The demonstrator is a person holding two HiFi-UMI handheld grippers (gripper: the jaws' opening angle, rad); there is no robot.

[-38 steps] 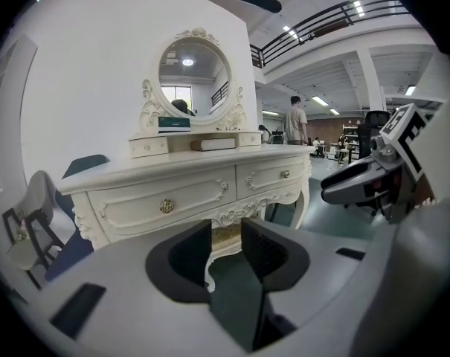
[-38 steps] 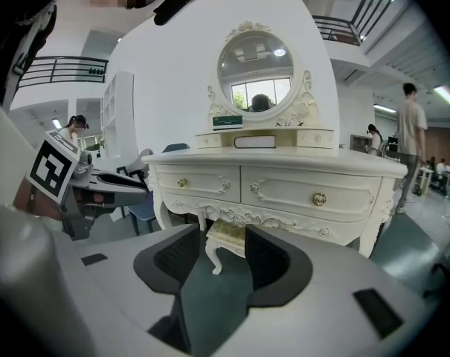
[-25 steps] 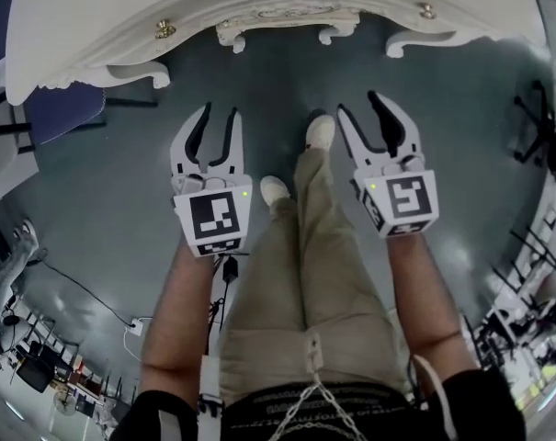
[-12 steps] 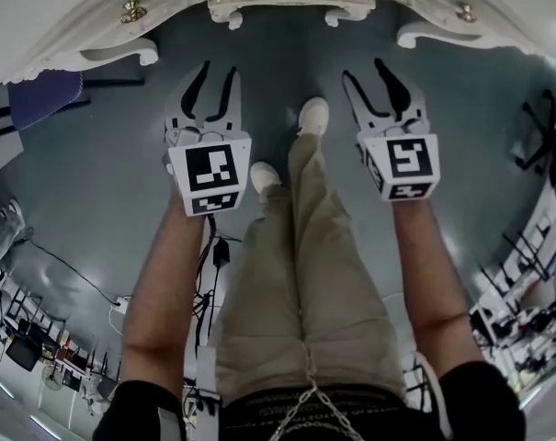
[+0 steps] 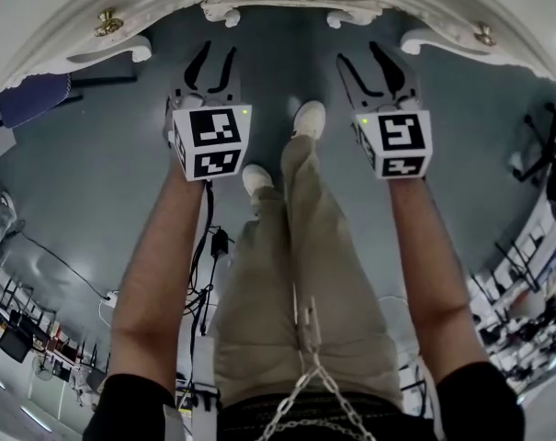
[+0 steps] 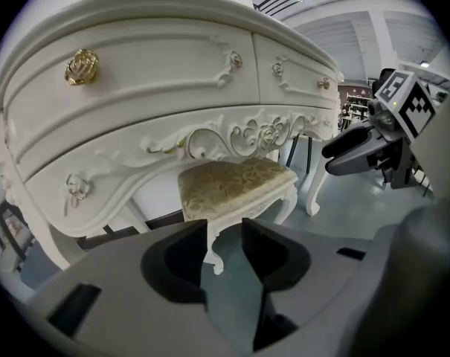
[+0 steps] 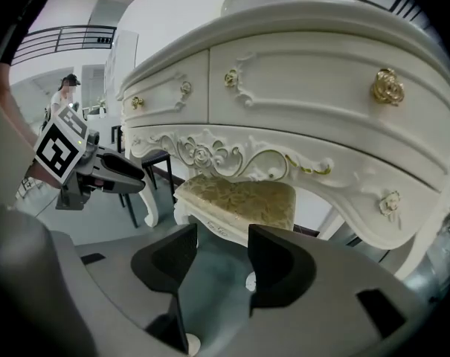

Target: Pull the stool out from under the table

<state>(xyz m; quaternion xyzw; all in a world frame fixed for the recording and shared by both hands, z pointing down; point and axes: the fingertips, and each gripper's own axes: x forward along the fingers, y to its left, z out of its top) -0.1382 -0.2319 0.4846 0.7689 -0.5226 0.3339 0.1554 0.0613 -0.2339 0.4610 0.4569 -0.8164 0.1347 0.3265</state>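
Observation:
The stool [image 6: 236,181] has a cream patterned cushion and carved white legs, and stands tucked under the white ornate dressing table [image 6: 158,95]. In the right gripper view the stool [image 7: 239,195] shows under the table's carved apron [image 7: 232,155]. The head view has the table [image 5: 66,26] hiding it. My left gripper [image 5: 215,53] and right gripper [image 5: 362,55] hang side by side in front of the table's edge, short of the stool. Both pairs of jaws are open and opening, with nothing between them. The left gripper [image 6: 225,233] points at a front stool leg, the right gripper [image 7: 222,236] at the seat's front rim.
The person's legs and white shoes [image 5: 310,118] stand between the two grippers. Cables [image 5: 213,246] trail on the grey floor behind the left arm. A blue chair [image 5: 34,99] is at the left, and black chair legs [image 5: 535,154] at the right. Gold knobs [image 6: 82,65] stud the drawers.
Both grippers have moved forward and now sit closer to the table's edge. The person has stepped closer, and more of the table fills the top of the head view.

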